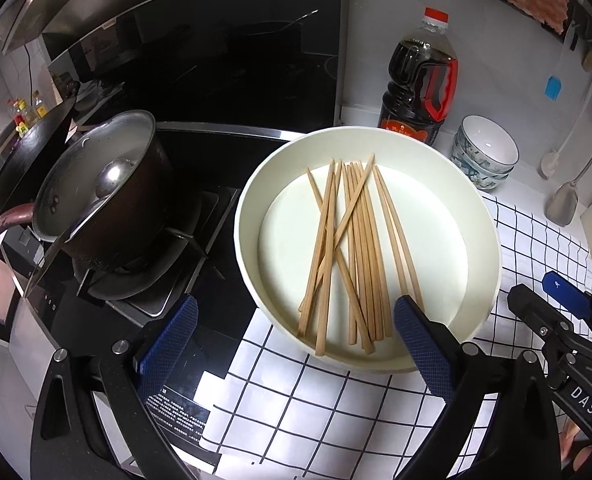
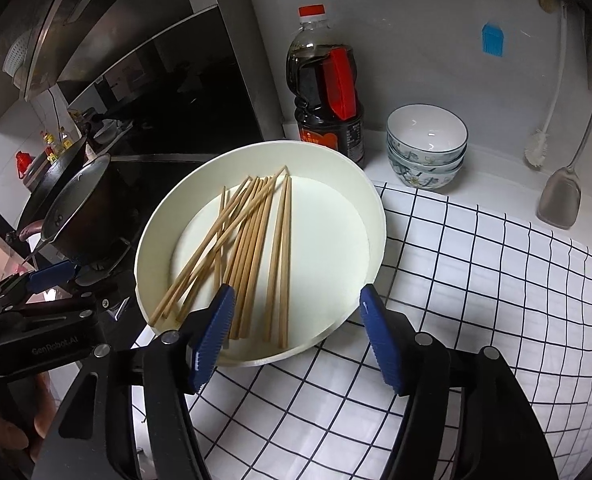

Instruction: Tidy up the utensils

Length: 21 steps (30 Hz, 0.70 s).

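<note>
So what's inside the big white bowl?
The big white bowl holds a loose pile of wooden chopsticks, some crossing over others. Nothing else shows on its pale bottom. The near ends of a few sticks hide behind a blue finger of the right gripper.

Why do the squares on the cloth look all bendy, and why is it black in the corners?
In both wrist views a fisheye lens bulges the checked cloth so its straight lines curve, and leaves the corners black. In the left wrist view the pot shows a bright glint, while the chopsticks look sharp in the white bowl.
</note>
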Tool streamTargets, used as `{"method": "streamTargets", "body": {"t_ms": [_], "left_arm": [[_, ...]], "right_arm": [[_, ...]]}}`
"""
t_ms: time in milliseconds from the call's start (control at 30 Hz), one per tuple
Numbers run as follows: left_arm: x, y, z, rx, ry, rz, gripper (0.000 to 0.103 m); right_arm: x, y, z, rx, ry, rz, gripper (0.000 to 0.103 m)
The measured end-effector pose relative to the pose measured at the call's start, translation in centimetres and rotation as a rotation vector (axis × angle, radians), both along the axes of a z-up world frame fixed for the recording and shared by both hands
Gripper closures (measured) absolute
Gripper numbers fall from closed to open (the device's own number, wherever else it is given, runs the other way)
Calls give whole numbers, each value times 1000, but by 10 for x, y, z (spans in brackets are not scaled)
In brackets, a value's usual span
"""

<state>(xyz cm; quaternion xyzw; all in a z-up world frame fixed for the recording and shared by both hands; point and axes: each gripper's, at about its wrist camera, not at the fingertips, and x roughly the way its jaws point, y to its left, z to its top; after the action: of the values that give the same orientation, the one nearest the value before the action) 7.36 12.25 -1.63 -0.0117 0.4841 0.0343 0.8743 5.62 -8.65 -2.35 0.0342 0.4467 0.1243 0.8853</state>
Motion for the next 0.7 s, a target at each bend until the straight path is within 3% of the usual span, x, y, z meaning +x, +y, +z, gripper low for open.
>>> {"method": "streamTargets", "body": {"t_ms": [700], "left_arm": [[-8, -3, 4, 25, 10, 1, 6]], "right_arm": [[-5, -1, 8, -18, -4, -11, 39]]}}
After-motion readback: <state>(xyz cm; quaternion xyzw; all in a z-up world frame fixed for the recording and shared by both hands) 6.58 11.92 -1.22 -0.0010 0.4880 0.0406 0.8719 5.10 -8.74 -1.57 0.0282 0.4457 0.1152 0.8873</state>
